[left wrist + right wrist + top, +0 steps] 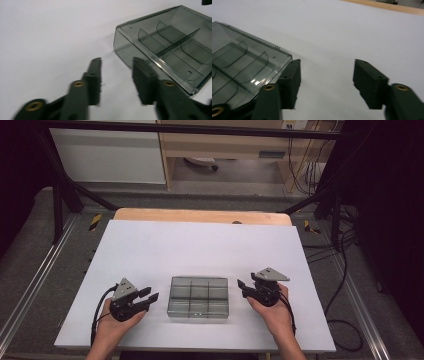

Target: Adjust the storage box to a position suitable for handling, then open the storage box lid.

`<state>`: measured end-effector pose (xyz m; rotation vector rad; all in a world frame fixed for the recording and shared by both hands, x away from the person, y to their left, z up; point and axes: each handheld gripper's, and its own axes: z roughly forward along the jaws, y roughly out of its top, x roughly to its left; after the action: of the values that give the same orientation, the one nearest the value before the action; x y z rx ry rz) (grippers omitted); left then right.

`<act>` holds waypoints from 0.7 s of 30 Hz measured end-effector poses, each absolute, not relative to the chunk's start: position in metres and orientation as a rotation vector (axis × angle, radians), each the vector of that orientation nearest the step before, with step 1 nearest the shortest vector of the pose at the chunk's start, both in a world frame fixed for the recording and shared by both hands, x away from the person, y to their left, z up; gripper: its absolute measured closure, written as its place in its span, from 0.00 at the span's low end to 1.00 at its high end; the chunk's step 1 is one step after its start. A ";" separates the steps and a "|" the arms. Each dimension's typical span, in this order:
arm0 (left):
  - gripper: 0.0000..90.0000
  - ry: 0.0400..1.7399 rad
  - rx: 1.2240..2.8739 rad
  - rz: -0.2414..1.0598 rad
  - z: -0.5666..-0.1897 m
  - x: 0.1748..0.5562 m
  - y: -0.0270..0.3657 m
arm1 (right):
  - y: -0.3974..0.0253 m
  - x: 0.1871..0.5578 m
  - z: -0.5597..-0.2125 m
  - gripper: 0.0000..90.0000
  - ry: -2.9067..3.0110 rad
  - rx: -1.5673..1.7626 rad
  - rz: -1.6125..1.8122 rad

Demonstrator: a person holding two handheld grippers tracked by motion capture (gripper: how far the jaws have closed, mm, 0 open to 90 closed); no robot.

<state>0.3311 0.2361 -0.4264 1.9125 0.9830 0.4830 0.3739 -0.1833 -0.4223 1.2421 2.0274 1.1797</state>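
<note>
I hold my left gripper (pixel 149 296) low over the white desk (pixel 200 245), just beside the left side of a smoky clear compartment box (pixel 198 297) that lies flat near the front middle of the desk. Its jaws are parted with nothing between them; in the left gripper view (pixel 117 70) the box (pixel 165 47) sits close ahead and to the right, its curved dividers showing through the closed lid. My right gripper (pixel 242 287) hovers just beside the box's right side, jaws spread wide and empty. In the right gripper view (pixel 327 75) one jaw lies right next to the box's corner (pixel 247 67); whether it touches I cannot tell.
</note>
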 end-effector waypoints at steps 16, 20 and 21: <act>0.16 1.035 1.772 0.412 -0.423 0.306 0.241 | -0.180 0.337 -0.415 0.07 1.996 1.254 1.213; 0.12 1.008 1.780 0.389 -0.423 0.305 0.238 | -0.169 0.333 -0.411 0.06 2.017 1.221 1.249; 0.11 1.000 1.789 0.381 -0.423 0.305 0.236 | -0.165 0.332 -0.410 0.06 2.028 1.209 1.252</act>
<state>0.3050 0.2360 -0.4233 1.7886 0.9998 0.3813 0.3320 -0.1654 -0.4099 1.2086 2.0277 1.2517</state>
